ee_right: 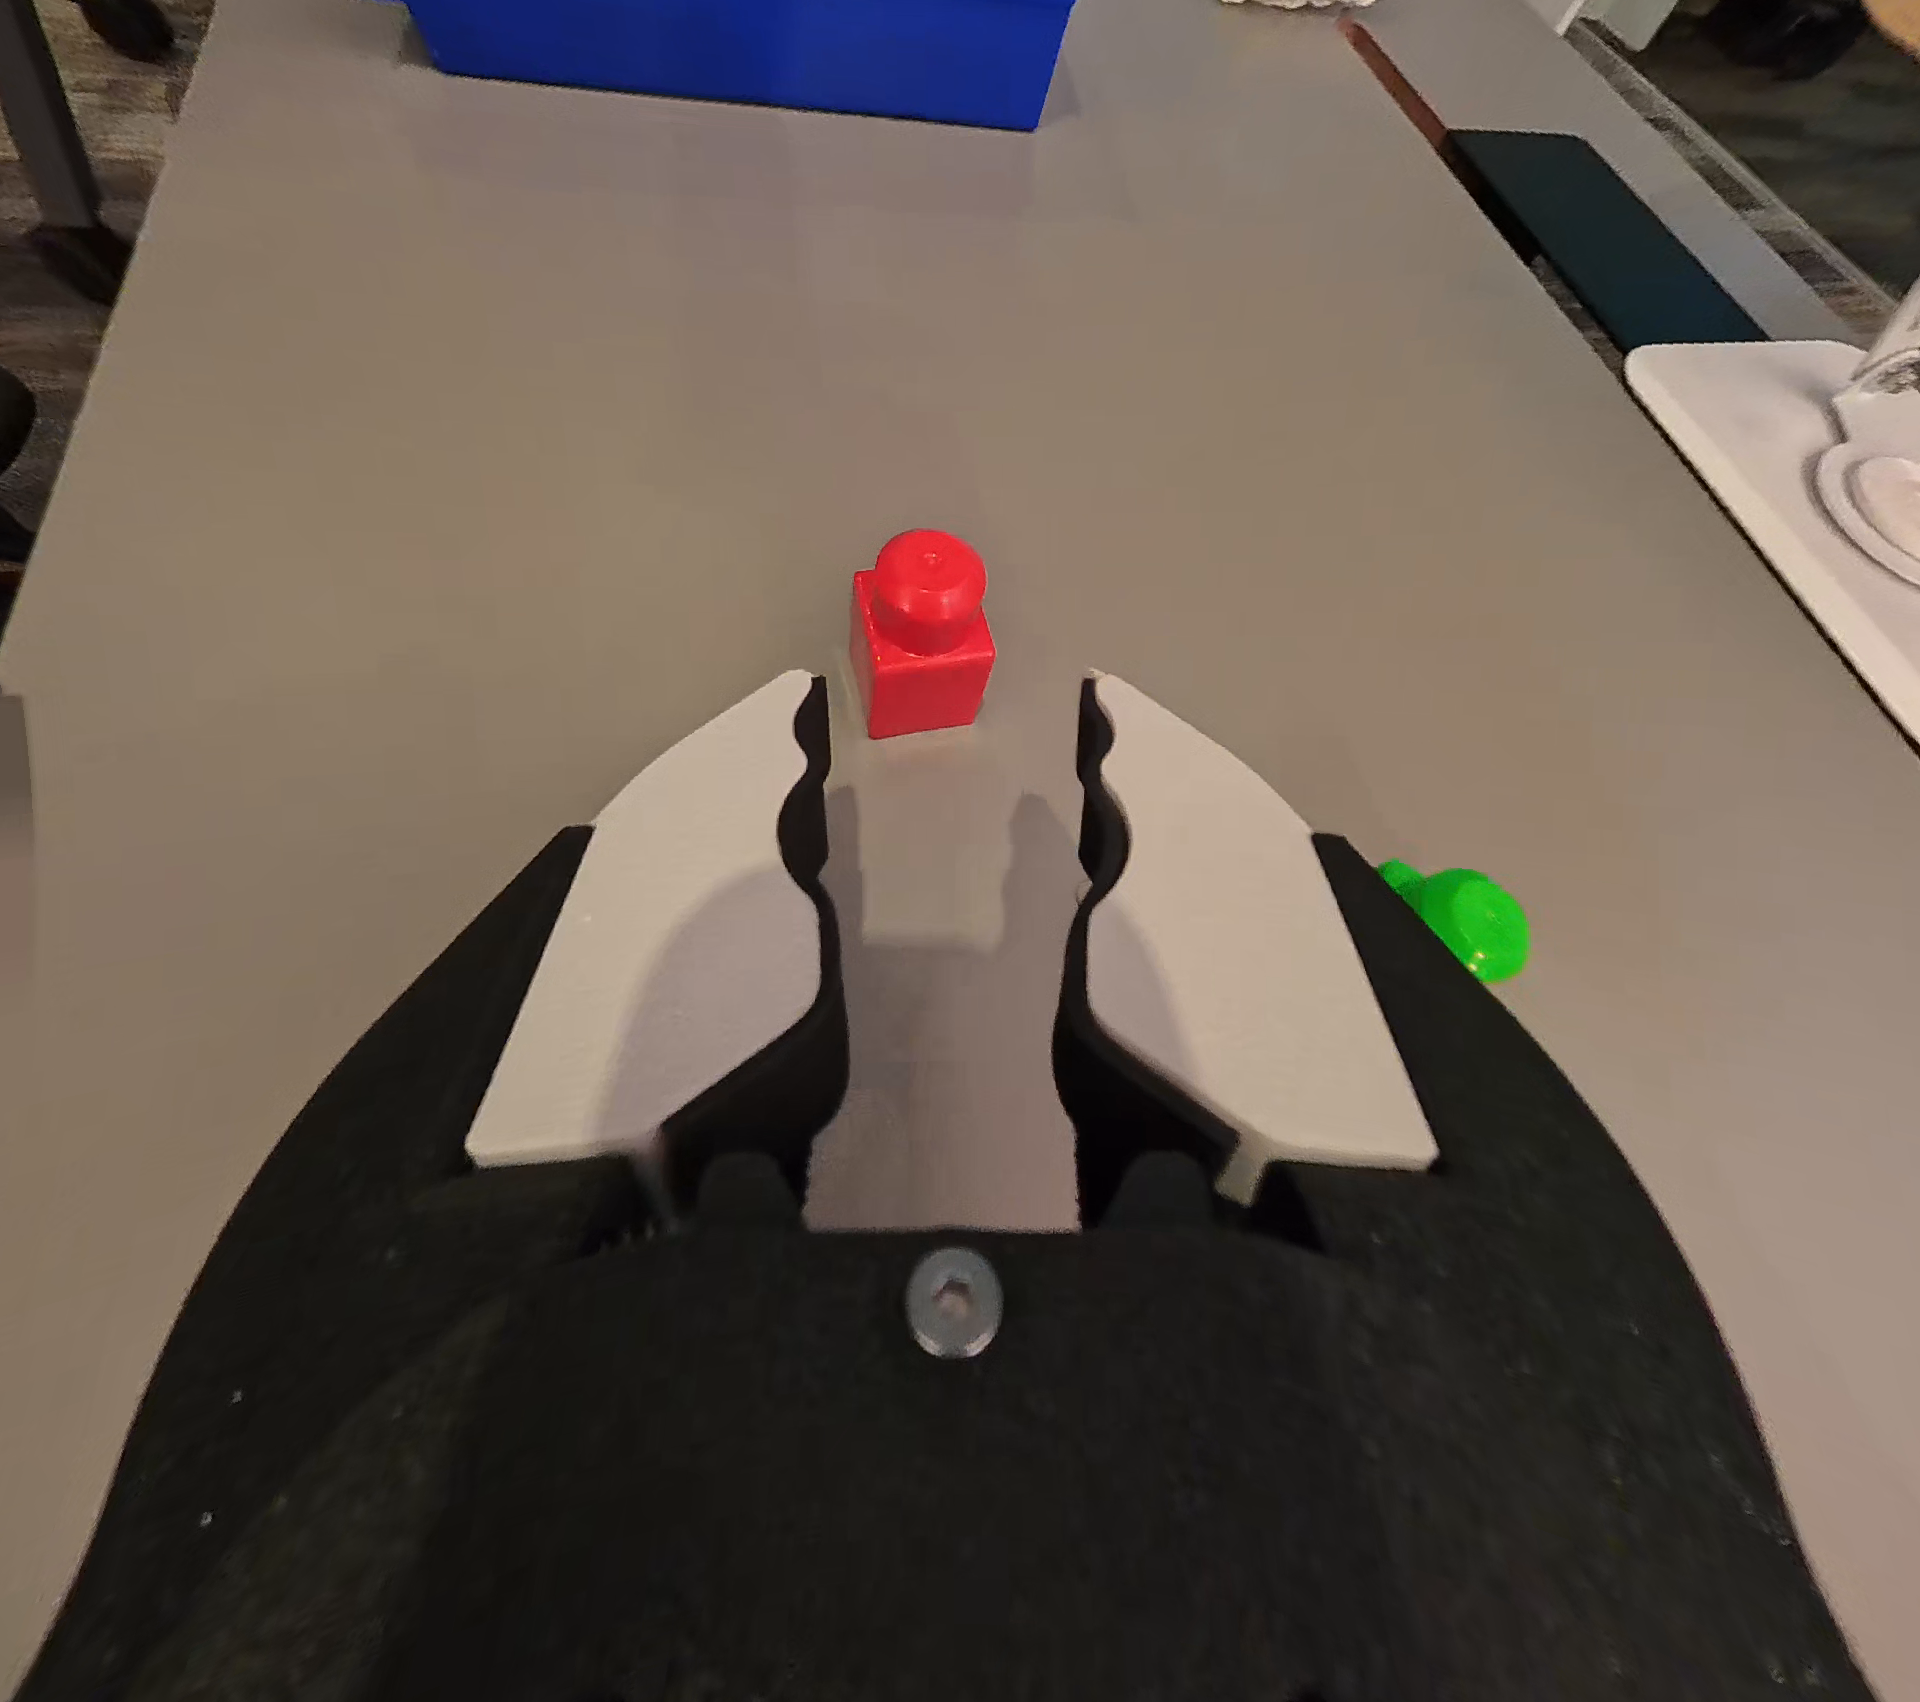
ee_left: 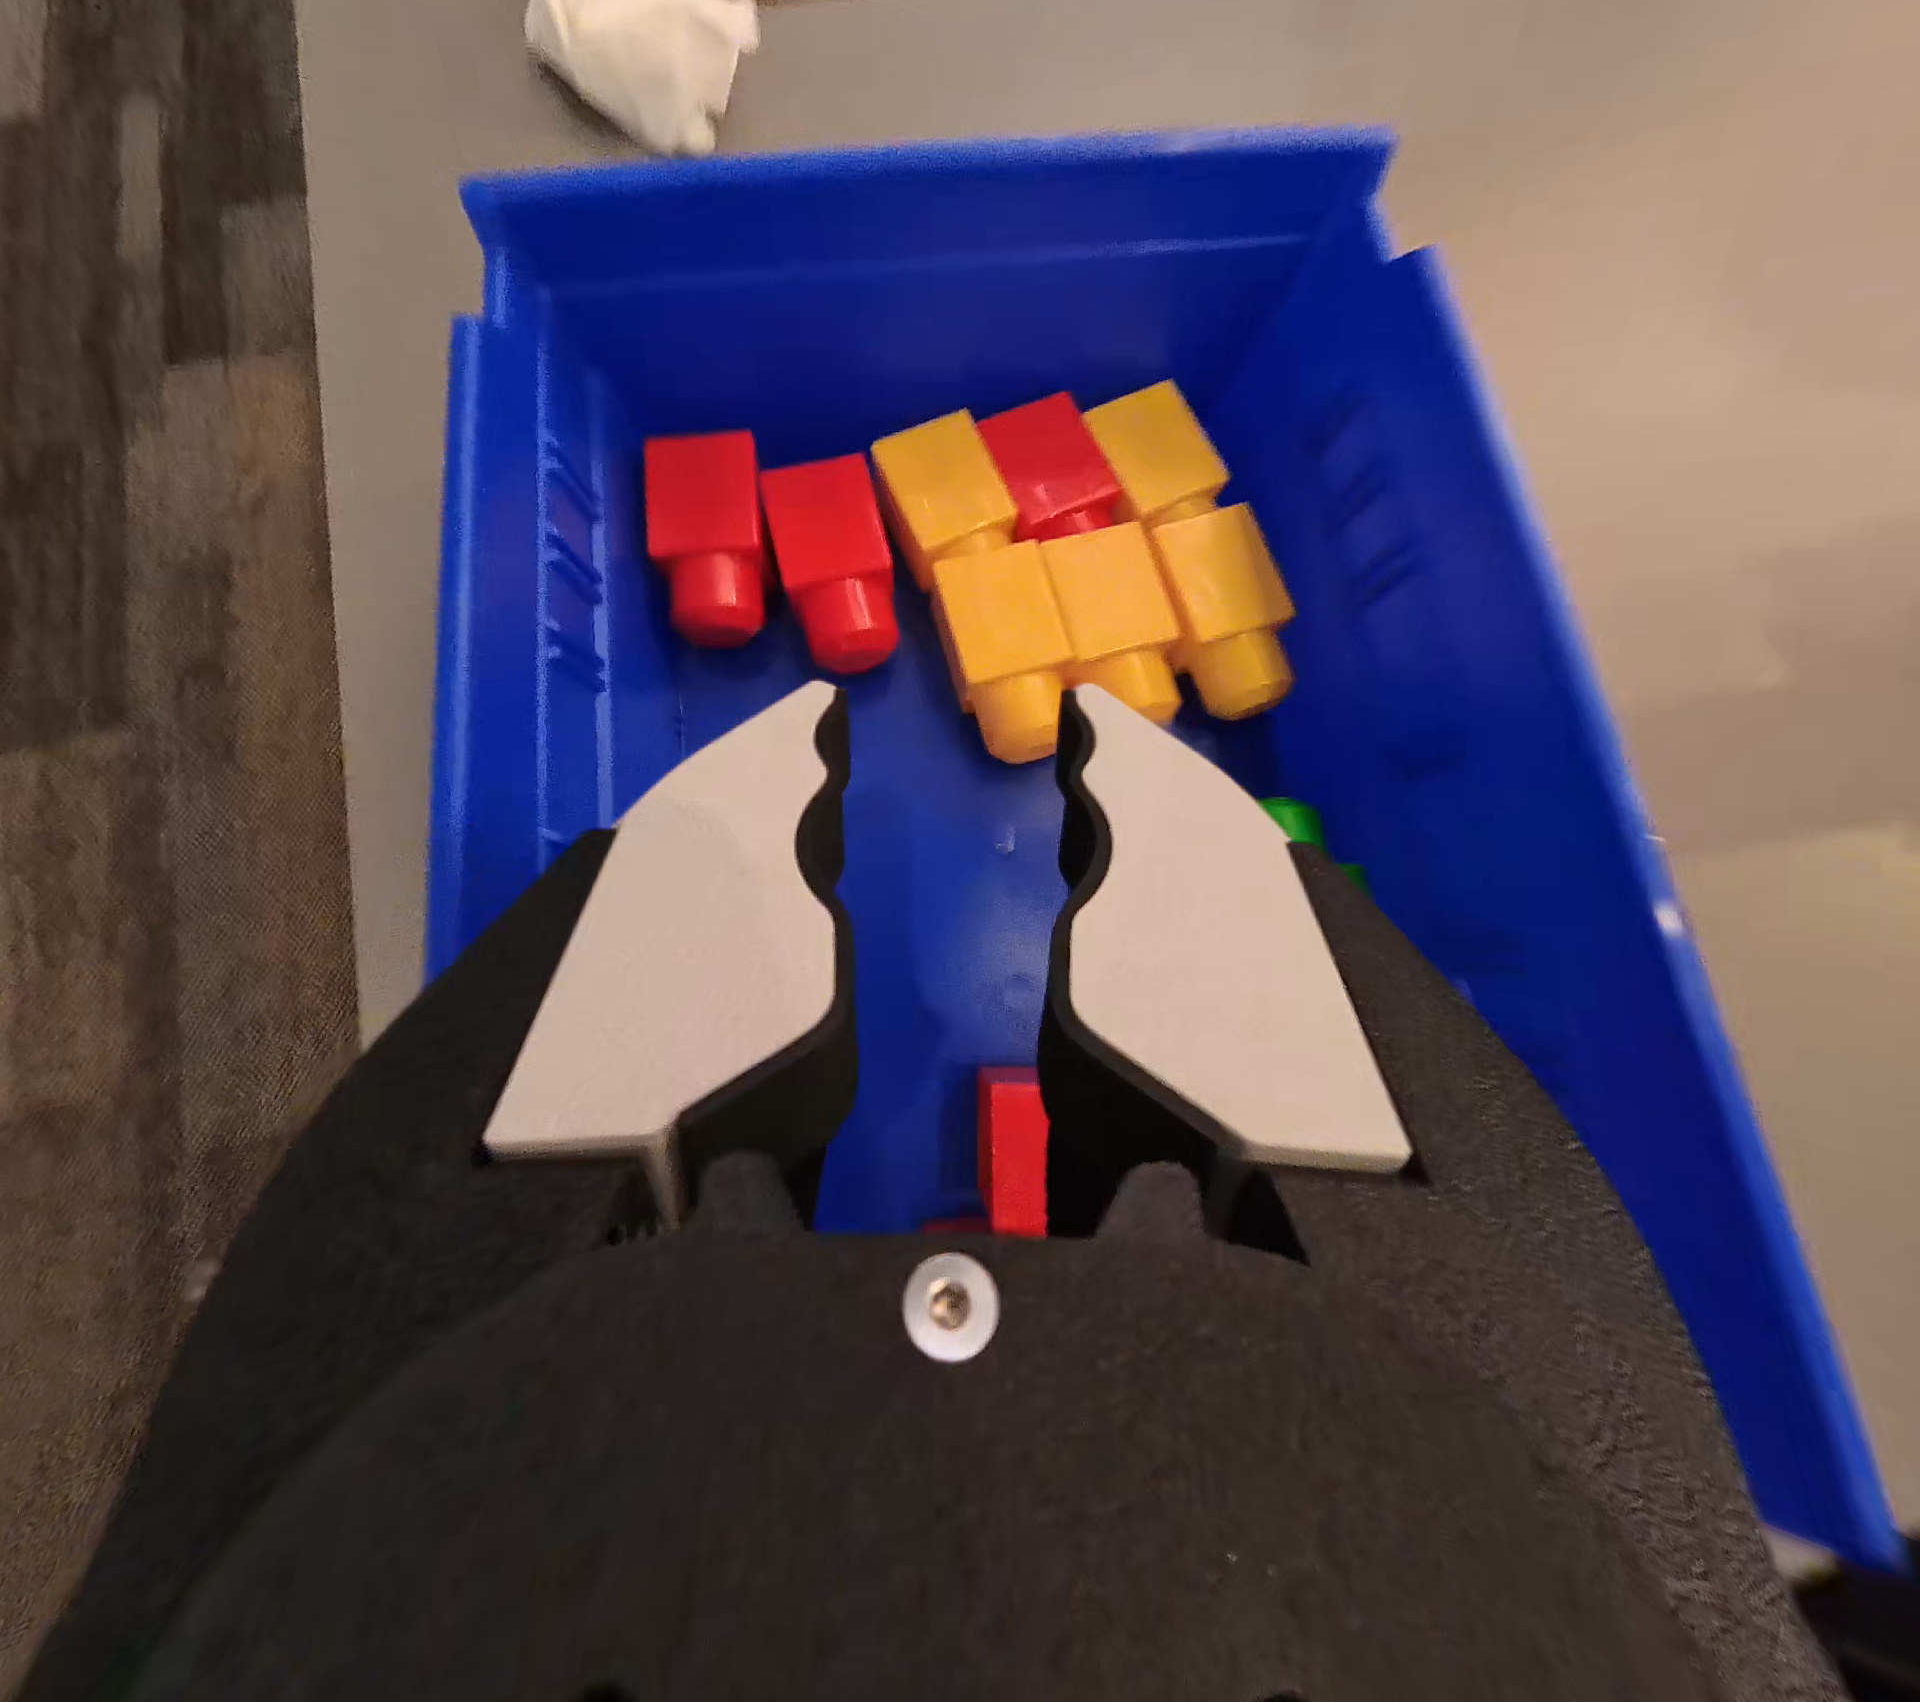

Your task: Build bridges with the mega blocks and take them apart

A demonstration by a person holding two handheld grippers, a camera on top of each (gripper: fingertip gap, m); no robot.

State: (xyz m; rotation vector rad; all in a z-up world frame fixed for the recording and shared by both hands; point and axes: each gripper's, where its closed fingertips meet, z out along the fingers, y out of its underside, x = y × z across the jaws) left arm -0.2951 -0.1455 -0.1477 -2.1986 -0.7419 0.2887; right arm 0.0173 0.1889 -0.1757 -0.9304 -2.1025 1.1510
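Left claw: the left claw (ee_left: 948, 702) is held wide apart over the blue bin (ee_left: 935, 270), and nothing is gripped.
Just past its tips: a bunch of yellow blocks (ee_left: 1112, 603) with one red block (ee_left: 1051, 455) stuck in it is seen lying on the bin floor.
To the left of the bunch: two red blocks (ee_left: 769, 546) are laid on their sides, next to each other.
Under the claw: another red piece (ee_left: 1013, 1153) is seen between the fingers, and a green piece (ee_left: 1294, 821) is partly hidden by the right finger.
Past the bin: a white cloth (ee_left: 639, 0) is left on the grey table (ee_left: 1558, 198).
Right claw: the right claw (ee_right: 948, 691) is spread apart too, with nothing gripped.
Just ahead of its tips: a single red block (ee_right: 923, 650) is stood upright on the table, knob up, not touched.
Beside its right finger: a green block (ee_right: 1465, 920) is partly hidden.
Far ahead: the blue bin is seen at the far end of the table.
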